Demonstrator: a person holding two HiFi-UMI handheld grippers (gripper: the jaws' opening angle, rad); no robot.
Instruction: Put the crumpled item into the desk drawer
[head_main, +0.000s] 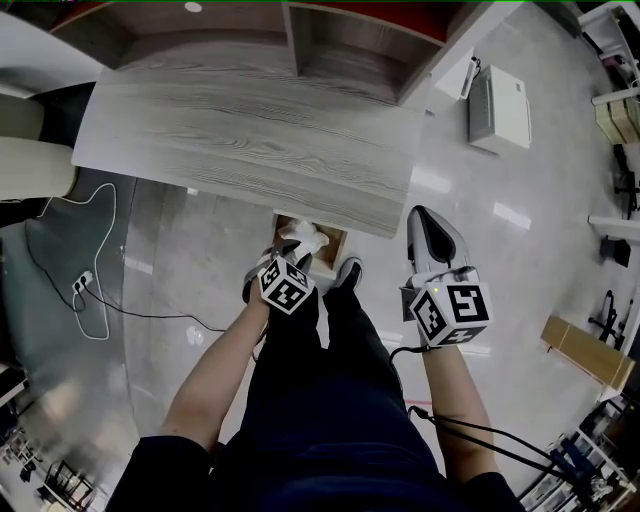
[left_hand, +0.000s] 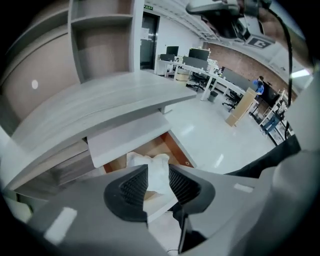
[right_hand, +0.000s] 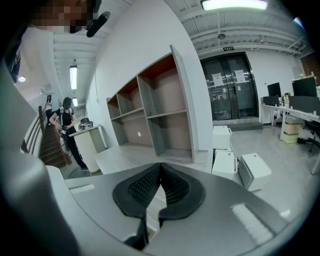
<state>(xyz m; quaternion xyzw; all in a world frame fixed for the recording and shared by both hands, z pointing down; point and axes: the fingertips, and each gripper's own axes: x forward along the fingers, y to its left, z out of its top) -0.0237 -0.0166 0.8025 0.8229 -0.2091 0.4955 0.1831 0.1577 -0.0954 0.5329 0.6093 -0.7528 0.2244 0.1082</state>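
Desk drawer under left hand-held gripper, angled down

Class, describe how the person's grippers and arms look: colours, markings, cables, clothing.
Left gripper and right gripper have grey shells and black ribbed fingers. Each carries a white cube with black square markers. A black cable trails from the right one. Dark clothing.

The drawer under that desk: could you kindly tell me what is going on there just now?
A person stands at the grey desk with tongs in each hand. The left tongs hang over the open drawer, jaws apart, and the crumpled white item shows between them, apparently lying in the drawer. The right tongs are shut and empty, off to the side near the desk's corner.
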